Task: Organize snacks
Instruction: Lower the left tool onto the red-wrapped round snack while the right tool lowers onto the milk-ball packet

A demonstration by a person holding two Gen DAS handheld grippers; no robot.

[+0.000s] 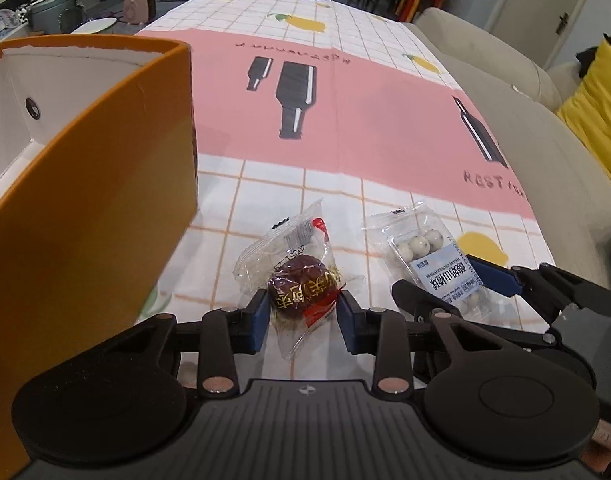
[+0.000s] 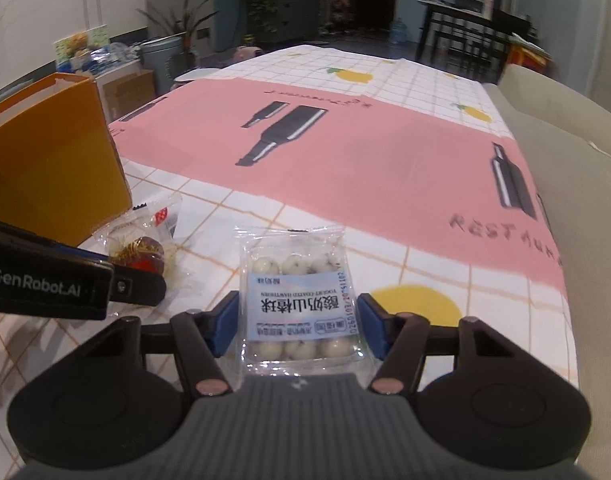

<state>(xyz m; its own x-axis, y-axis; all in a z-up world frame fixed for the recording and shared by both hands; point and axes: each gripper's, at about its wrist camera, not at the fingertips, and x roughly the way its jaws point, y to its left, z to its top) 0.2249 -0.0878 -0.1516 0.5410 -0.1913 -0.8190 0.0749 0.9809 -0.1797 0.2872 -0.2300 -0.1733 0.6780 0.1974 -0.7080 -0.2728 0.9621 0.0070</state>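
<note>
**Snacks lined up, both tools closing in**

Snacks sit side by side on the bench's checked pink-and-white cloth [image 1: 345,136], right beside the open orange cardboard box [image 1: 89,200] where they presumably belong. Left tool [image 1: 303,316] is down over the clear wrapper holding a dark red-brown date with gold lettering [image 1: 301,292], blue pads on either side of the fruit and clamped on it, by the look of it, though crinkled film hides the contact itself. Right tool [image 2: 297,326] straddles the clear tray pack of white yogurt-coated balls with a pale blue label [image 2: 299,304]; its pads stand at the pack's long edges, and whether they are squeezing yet I cannot tell. Both packs lie flat on the cloth, not lifted. Gripping across the narrow width makes sense: slippery film, firm contents inside.
</note>
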